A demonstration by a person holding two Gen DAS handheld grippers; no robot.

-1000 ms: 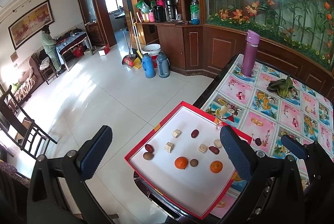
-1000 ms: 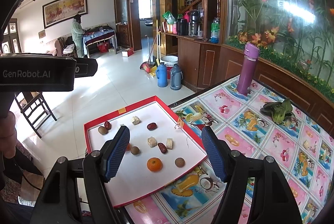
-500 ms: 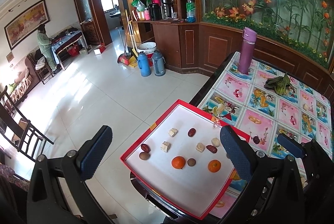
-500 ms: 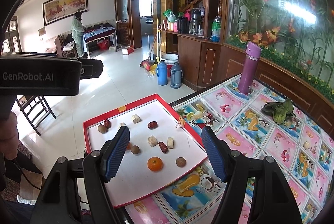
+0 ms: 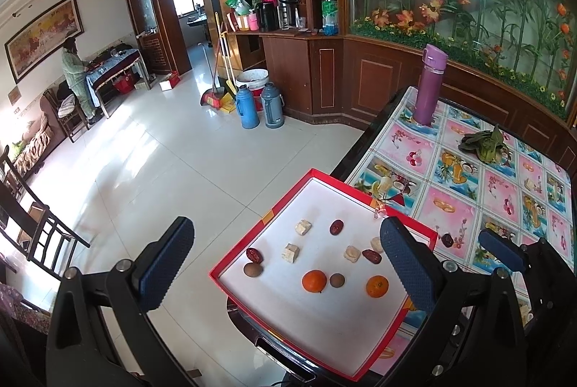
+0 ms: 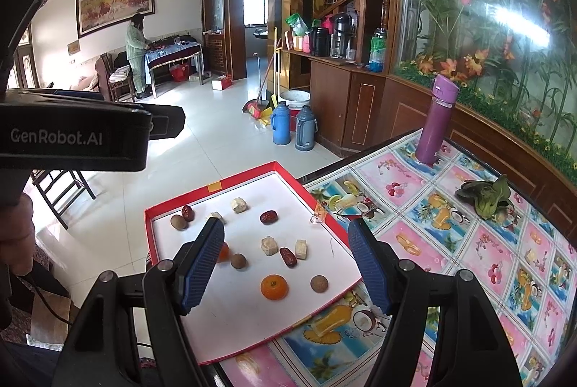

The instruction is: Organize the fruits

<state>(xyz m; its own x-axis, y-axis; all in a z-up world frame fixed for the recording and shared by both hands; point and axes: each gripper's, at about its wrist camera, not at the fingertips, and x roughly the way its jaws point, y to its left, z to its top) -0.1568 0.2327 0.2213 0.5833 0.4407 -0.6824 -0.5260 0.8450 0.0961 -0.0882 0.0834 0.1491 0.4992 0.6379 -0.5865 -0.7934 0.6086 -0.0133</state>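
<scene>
A red-rimmed white tray (image 5: 326, 343) (image 6: 238, 322) lies on the table's near-left corner, overhanging the edge. It holds two oranges (image 5: 314, 281) (image 6: 274, 286), red dates (image 5: 336, 227) (image 6: 268, 217), brown round fruits (image 5: 337, 280) (image 6: 319, 284) and pale cubes (image 5: 290, 253) (image 6: 269, 245). One date (image 5: 448, 240) lies on the tablecloth beside the tray. My left gripper (image 5: 285, 264) hovers open above the tray's left part, empty. My right gripper (image 6: 286, 264) hovers open over the tray's middle, empty. Its left finger hides part of the second orange (image 6: 223, 251).
A purple flask (image 5: 429, 84) (image 6: 434, 118) stands at the table's far edge. A leafy green vegetable (image 5: 485, 143) (image 6: 485, 196) lies on the patterned tablecloth (image 5: 468, 192). Two thermos jugs (image 5: 258, 109) stand on the floor. A person (image 5: 74, 73) stands far off at a side table.
Both views have shifted slightly; the left gripper has drifted a little so the tray sits lower-left in its view. Neither gripper has changed its opening.
</scene>
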